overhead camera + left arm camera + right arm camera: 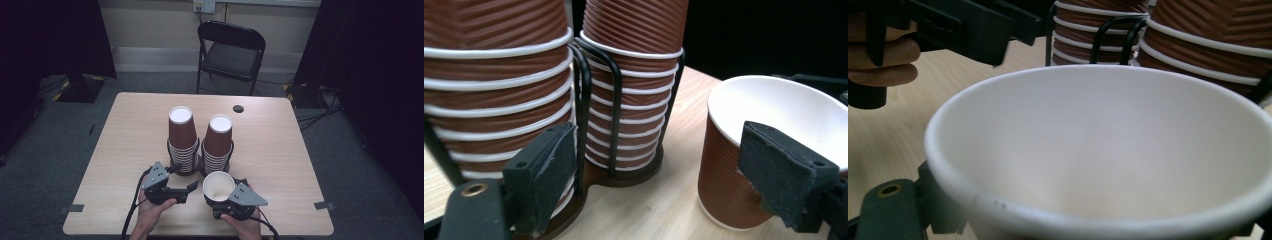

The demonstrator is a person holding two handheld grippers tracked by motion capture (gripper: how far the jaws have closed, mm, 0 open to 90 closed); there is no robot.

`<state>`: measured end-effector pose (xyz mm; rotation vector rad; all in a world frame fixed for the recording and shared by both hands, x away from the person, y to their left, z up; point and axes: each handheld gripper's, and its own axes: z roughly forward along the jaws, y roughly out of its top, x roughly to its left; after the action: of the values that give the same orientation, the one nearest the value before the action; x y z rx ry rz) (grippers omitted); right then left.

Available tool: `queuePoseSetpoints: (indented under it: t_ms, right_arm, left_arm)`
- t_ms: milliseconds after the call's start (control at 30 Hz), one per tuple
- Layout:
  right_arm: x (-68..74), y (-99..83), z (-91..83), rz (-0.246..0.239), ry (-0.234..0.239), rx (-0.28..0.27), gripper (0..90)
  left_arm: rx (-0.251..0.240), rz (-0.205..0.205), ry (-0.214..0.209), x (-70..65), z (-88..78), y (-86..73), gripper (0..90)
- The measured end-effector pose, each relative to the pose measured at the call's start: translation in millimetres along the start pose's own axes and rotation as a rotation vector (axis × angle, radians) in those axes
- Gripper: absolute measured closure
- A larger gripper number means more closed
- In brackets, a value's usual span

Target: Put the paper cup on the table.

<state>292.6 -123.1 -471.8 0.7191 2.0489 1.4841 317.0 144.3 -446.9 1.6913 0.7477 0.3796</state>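
A: Listing item one: a single paper cup (218, 185), brown ribbed wall, white inside, mouth up. Location: near edge of the desk (125, 130), just in front of the wire holder (594, 107) with its two inverted cup stacks (182, 137).

B: Held by?

A: The right claw (226, 199), closed on the cup's wall; in the right gripper view the white rim sits directly over its jaws. The left claw (186, 189) stands wide open beside the cup, pads off it, nothing between them.

B: Handling notes?

A: By my reckoning: very light, thin-walled, easily crushed. The ribbing should give the pads some bite, so slipping is a lesser worry than denting. Best taken on the wall below the rolled rim, where the paper is stiffest, with a gentle squeeze.

B: Anything unverified?

A: Several entries. The cup's base and the right claw's pads are hidden behind the bowl of the cup, so the exact contact points cannot be told. Whether the cup rests on the desk or is lifted slightly: unclear. The count of cups in each stack is too fine to read.
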Motion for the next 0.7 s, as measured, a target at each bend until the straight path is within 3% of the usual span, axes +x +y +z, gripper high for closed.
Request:
queuePoseSetpoints:
  t_ms: [133,167,200,233,300,500,700]
  right_arm:
    - [-7.2,-2.2,-4.6,0.04,-0.022,-0.011,12.0]
    - [-9.3,-2.8,-6.1,0.049,-0.027,-0.013,12.0]
    - [-11.5,-3.3,-7.5,0.058,-0.03,-0.014,12.1]
    - [-13.6,-3.8,-9.1,0.064,-0.039,-0.016,12.0]
    - [-18.2,-4.6,-12.1,0.074,-0.047,-0.02,12.0]
    - [-33.3,-5.3,-19.8,0.121,-0.077,-0.036,12.0]
    - [-48.8,-4.1,-25.2,0.15,-0.139,-0.046,12.0]
  left_arm:
    - [-0.003,0.017,0.07,-0.1,-2.6,-7.7,15.4]
    - [-0.003,0.017,0.07,-0.1,-2.6,-7.7,15.4]
    - [-0.017,0.025,0.135,-1.1,-4.7,-12.5,15.4]
    - [-0.023,0.032,0.172,-2.0,-5.6,-15.0,15.4]
    - [-0.027,0.033,0.216,-1.3,-7.2,-18.8,15.4]
    - [-0.017,0.019,0.249,3.3,-9.4,-29.9,15.5]
    - [-0.021,0.014,0.271,8.3,-11.4,-37.4,15.7]
